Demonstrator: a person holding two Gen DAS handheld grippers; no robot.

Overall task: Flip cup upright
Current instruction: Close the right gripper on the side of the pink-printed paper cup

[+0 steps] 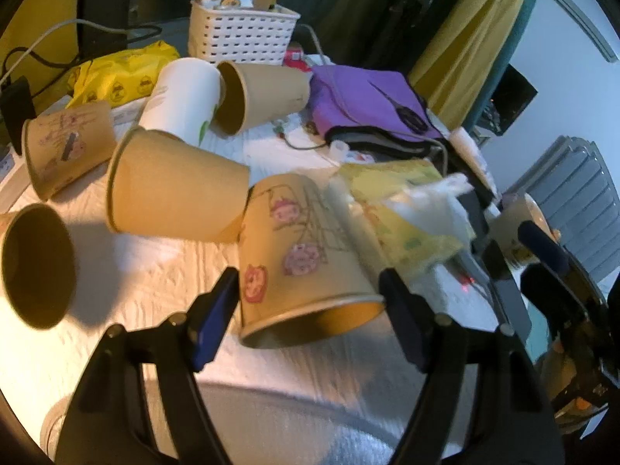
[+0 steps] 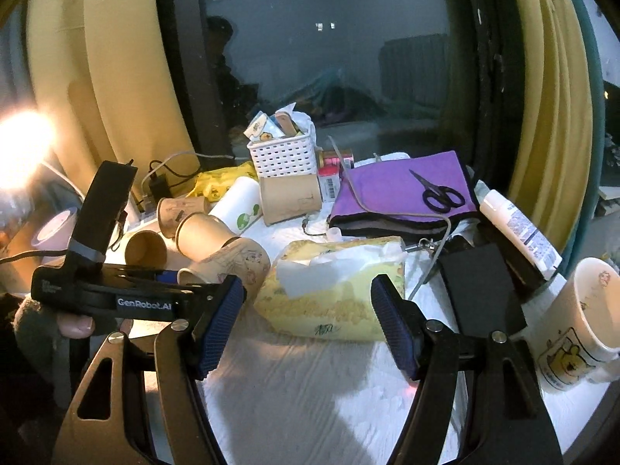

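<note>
Lying on its side on the white cloth, the sticker-decorated paper cup points its open rim toward the left gripper, base against a plain kraft cup and flank beside the yellow tissue pack. Left jaws stand apart, straddling the cup's rim; contact with the pads can't be told. Right gripper hangs above the cloth, jaws apart on nothing, tissue pack just ahead. More cups lie tipped behind: a white one, another kraft one. Scissors rest on a purple pouch; a cartoon-bear mug stands at far right
</note>
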